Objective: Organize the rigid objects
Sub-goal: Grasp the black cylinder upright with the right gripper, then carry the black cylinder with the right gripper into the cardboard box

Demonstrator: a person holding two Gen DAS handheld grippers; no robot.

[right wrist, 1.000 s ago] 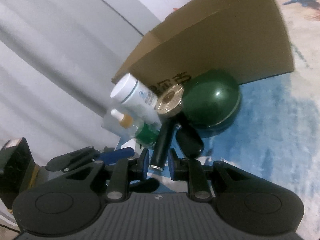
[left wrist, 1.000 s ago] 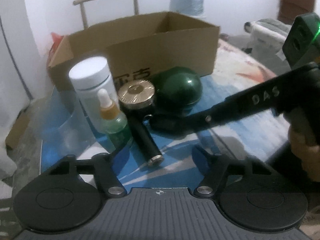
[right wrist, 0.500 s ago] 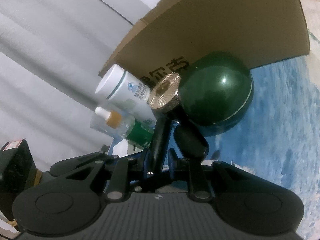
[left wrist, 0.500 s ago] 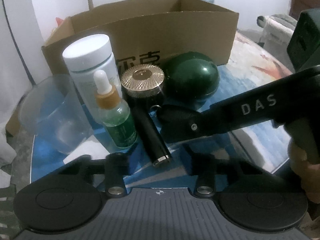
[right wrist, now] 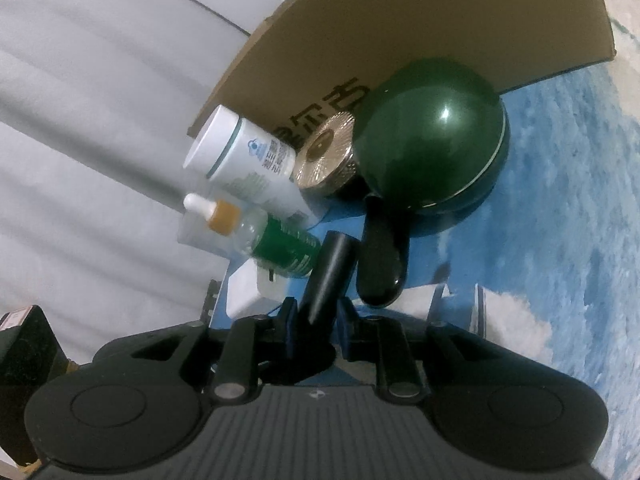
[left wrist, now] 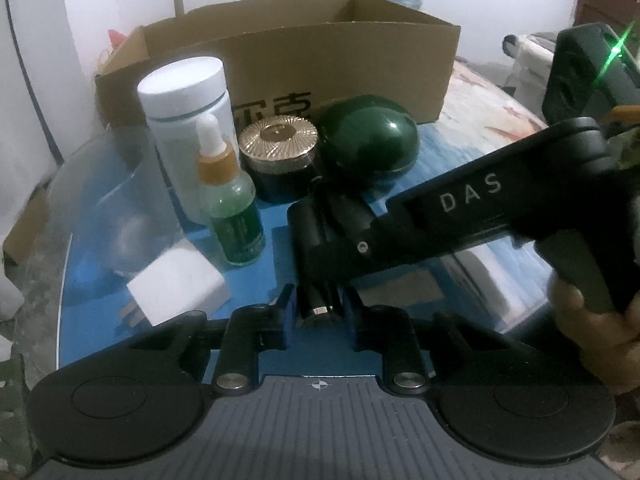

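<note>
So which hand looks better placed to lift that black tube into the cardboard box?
Probably right: the right tool grips the black tube mid-length; the left tool only brackets its metal end.

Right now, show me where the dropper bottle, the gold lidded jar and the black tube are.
dropper bottle (left wrist: 234, 216): left wrist view, on its clear shoulder.
gold lidded jar (left wrist: 279, 140): left wrist view, on the lid's top.
black tube (right wrist: 330, 268): right wrist view, on its upper barrel.
</note>
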